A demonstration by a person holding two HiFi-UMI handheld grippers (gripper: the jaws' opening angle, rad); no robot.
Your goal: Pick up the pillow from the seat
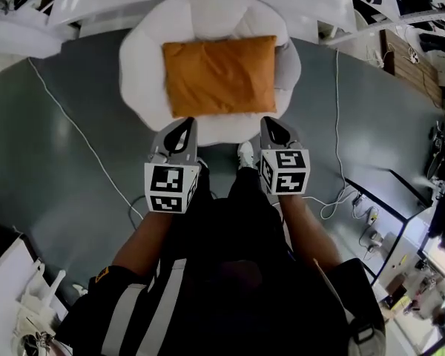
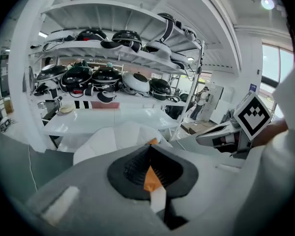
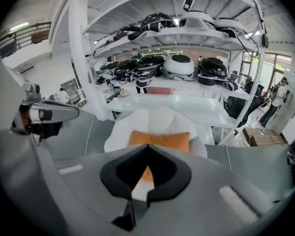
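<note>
The orange pillow (image 1: 219, 75) lies flat on the white padded seat (image 1: 142, 73), filling most of its middle, with its long sides running across the head view. The seat stands on a grey floor (image 1: 52, 169), in front of white shelves (image 3: 137, 38) loaded with dark and white helmets (image 3: 179, 65). Both grippers are held side by side just short of the seat's near edge, pointing forward and down at it. The left gripper (image 1: 187, 122) has its jaws closed tip to tip with nothing between them. In its own view only a sliver of orange shows through the opening behind the meeting tips, and the pillow itself lies beyond them, untouched. The right gripper (image 1: 270, 122) is the same, its jaws pressed together and empty, and its view looks over the closed tips at the pillow's near long edge and the seat's white back cushions. Neither gripper touches the pillow or the seat. Each one carries its marker cube (image 1: 170, 188) toward the person's bare forearms — the left cube a little lower in the head view than the right. A white shoe (image 1: 245, 154) shows between the two grippers, and a thin white cable (image 1: 81, 141) trails across the floor to the left of the seat.
</note>
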